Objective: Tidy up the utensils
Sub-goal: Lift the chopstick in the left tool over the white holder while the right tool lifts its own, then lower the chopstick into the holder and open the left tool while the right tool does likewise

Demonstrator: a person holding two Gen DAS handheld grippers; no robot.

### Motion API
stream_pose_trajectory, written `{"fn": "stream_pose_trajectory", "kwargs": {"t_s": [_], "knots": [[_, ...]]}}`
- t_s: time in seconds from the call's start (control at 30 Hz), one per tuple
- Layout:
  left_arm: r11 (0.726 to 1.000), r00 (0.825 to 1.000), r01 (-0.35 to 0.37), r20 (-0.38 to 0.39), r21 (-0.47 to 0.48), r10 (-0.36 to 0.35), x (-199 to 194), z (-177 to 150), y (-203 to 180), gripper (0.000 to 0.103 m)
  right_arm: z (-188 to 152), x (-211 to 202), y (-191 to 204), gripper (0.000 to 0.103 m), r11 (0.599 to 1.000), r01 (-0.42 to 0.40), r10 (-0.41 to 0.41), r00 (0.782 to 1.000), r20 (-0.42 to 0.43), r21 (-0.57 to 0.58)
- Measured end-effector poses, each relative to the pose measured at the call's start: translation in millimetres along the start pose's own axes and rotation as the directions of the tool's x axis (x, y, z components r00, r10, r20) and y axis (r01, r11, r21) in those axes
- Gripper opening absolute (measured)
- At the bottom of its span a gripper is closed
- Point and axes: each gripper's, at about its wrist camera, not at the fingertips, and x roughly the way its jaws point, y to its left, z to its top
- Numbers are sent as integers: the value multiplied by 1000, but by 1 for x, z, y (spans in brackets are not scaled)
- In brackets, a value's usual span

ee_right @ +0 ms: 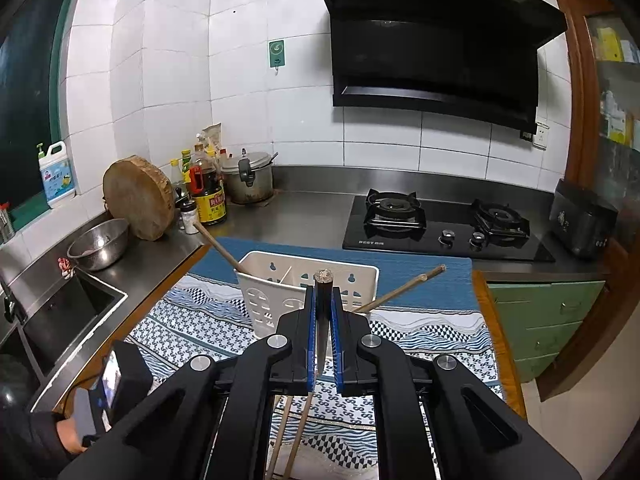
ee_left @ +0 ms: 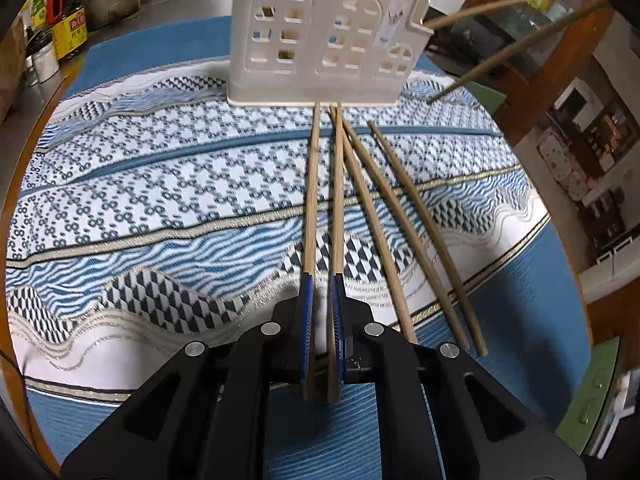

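Several wooden chopsticks [ee_left: 380,216] lie on the patterned cloth, their tips toward the white perforated utensil holder [ee_left: 320,40]. My left gripper [ee_left: 322,280] hangs low over two of them [ee_left: 313,184]. Its blue pads are nearly together, and I cannot tell whether they touch the sticks. My right gripper [ee_right: 324,292] is shut on a knife [ee_right: 322,320], dark handle pointing away and blade toward the camera, just in front of the holder [ee_right: 264,300]. Two chopsticks [ee_right: 396,292] lean out of the holder.
The blue-and-white cloth [ee_left: 160,200] covers a table beside a steel counter with a sink [ee_right: 60,320], a metal bowl [ee_right: 98,244], bottles [ee_right: 210,200], a pot [ee_right: 248,180] and a gas hob [ee_right: 440,224]. A person's hand [ee_right: 72,440] holds the left gripper at the lower left.
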Motion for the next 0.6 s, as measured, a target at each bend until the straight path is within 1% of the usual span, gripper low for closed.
{"fn": "stream_pose_trajectory", "kwargs": {"t_s": [0.1,0.13,0.17,0.27,0.33,0.37,0.4,0.5,0.57,0.6], "knots": [[998,998,-57,-12,21,58,9,-5,-2,10,-2,1,1,7,1000,-2,2,1000,-5,-1],[998,998,-60,-23,19,61,13,-7,-1,10,-3,1,1,7,1000,-1,1,1000,-6,-3],[998,998,-61,-9,24,61,13,-9,-2,10,-3,1,2,7,1000,1,-1,1000,-5,-3],[996,997,-81,-3,48,81,15,-10,-7,8,-2,1,0,7,1000,5,-5,1000,-4,-1],[995,996,-88,-5,44,88,15,-8,-9,6,-1,0,0,7,1000,5,-5,1000,1,0],[996,997,-80,0,33,80,13,-6,-9,6,0,0,-1,7,1000,5,-5,1000,4,-1],[997,998,-68,12,23,67,9,-3,-9,6,2,-1,0,7,1000,7,-7,1000,11,-3],[999,997,-31,77,6,31,-14,10,-11,6,7,-3,-3,7,1000,13,-13,1000,25,-11],[1000,988,-13,154,-1,13,-41,20,-13,6,11,-3,-6,7,1000,16,-16,999,38,-8],[1000,984,-10,179,2,10,-49,23,-14,6,14,-3,-7,7,1000,16,-16,999,43,-4]]}}
